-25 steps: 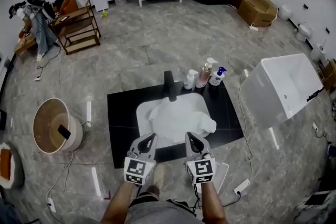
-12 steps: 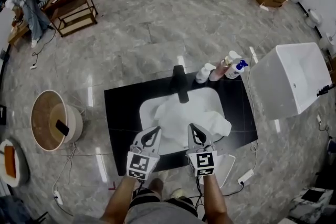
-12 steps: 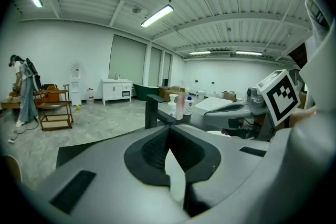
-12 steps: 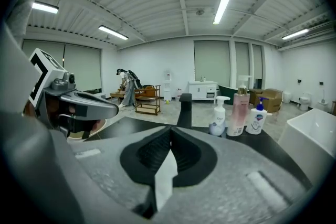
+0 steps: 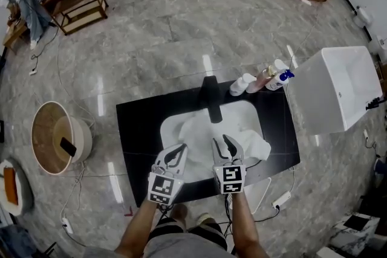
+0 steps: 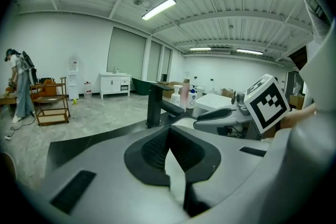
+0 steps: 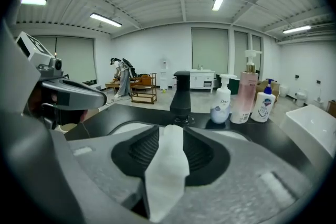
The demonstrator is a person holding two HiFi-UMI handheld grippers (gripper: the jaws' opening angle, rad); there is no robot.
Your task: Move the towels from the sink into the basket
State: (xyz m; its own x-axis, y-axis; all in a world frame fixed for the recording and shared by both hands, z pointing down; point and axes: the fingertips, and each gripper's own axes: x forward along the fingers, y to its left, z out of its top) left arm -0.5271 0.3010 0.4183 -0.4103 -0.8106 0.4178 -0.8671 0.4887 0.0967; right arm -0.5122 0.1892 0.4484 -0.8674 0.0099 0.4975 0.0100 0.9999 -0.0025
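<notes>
Two hand-held grippers sank toward the one sink (image 5: pixel 167 135): left (image 5: pixel 179 150) closed, right (image 5: pixel 222 142) just opening with towel (image 5: pixel 199 130) between.

Head camera looked steeply down from well above sink (image 5: pixel 251 112) and floor (image 5: pixel 181 21). Both gripper cameras rode low behind their jaws, facing across counter (image 5: pixel 139 130). All three shared faucet (image 5: pixel 211 99), soap bottles (image 5: pixel 261 80).

Both forearms, left (image 5: pixel 140 228) and right (image 5: pixel 243 228), reach forward from the bottom edge of the head view, side by side. Left gripper (image 5: pixel 181 148) points ahead and a bit down, jaws tip to tip. Right gripper (image 5: pixel 222 142) is just beside it, same heading, a bit further forward. Its jaws have just been opening and stand apart, with the white towel (image 7: pixel 167 165) showing in the gap.
</notes>
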